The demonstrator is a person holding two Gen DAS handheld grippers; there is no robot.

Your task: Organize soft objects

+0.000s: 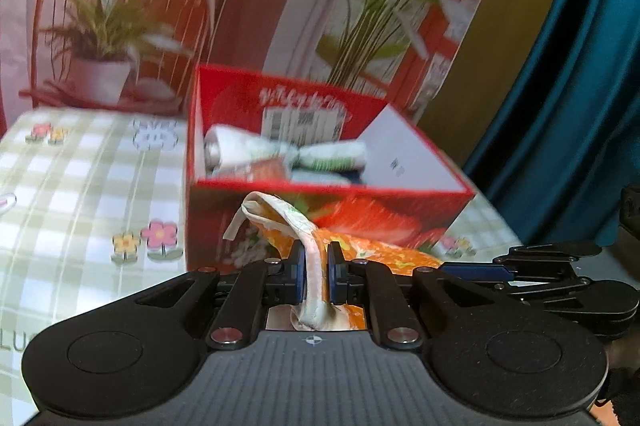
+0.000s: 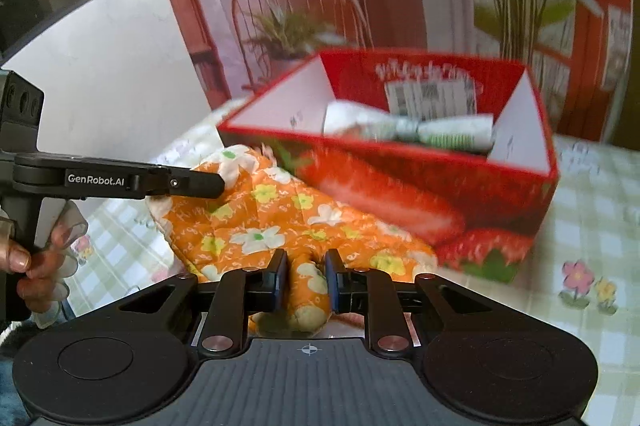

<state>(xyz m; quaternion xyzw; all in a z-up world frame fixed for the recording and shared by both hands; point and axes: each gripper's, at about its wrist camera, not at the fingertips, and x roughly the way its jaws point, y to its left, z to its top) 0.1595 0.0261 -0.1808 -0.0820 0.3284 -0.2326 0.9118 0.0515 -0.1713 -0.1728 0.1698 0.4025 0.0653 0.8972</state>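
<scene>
Orange floral cloth (image 2: 280,222), padded, white and yellow flowers, sits before the strawberry box (image 2: 440,194). My left gripper (image 1: 317,266) clamps its pale edge; my right gripper (image 2: 306,274) clamps a bunched fold.

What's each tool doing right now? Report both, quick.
Left tool: shut on the pale hem of the orange floral cloth.
Right tool: shut on a bunched fold of the same cloth.

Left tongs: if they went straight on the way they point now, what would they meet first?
Probably the red box's near wall, just beyond the orange cloth the left tongs are pinching; depth is hard to judge.
</scene>
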